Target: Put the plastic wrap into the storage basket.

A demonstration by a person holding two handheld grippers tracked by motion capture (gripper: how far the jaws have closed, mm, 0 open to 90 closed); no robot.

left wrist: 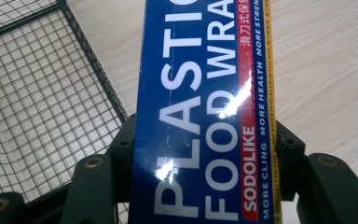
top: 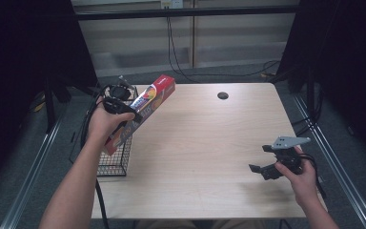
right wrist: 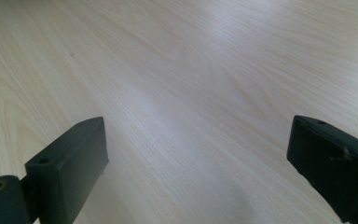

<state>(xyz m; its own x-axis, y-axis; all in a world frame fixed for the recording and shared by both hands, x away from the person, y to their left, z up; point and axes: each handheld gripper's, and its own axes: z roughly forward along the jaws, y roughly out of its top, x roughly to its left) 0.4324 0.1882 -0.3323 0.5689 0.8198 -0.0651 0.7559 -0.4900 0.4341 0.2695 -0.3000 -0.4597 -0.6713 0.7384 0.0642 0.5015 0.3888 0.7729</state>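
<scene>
Fingers (left wrist: pixel 121 154) of the left gripper (left wrist: pixel 200 163) are clamped tight on the long box (left wrist: pixel 200 112), one black jaw on each narrow side, pressing in at both edges. That is a box of plastic food wrap, blue face toward the left gripper view, white lettering running up it, a red strip and a yellow edge down one side. In the high view the box (top: pixel 145 107) is up in the air, tilted, its red end pointing away toward the far side of the table, its near end low over the wire basket (top: pixel 116 160). The left hand (top: pixel 106 123) carries it at the table's left edge, right above that basket. In the left gripper view the basket's black mesh (left wrist: pixel 37 93) lies just left of the box, with light wood showing through the grid.

Over on the other side, the right gripper (top: pixel 267 167) sits low near the table's right front corner, held in the right hand (top: pixel 302 179), well apart from the box. Its jaws stand wide apart, nothing between them, just bare wooden table (right wrist: pixel 191 84) ahead. A small dark round hole (top: pixel 223 95) marks the far part of the tabletop.
</scene>
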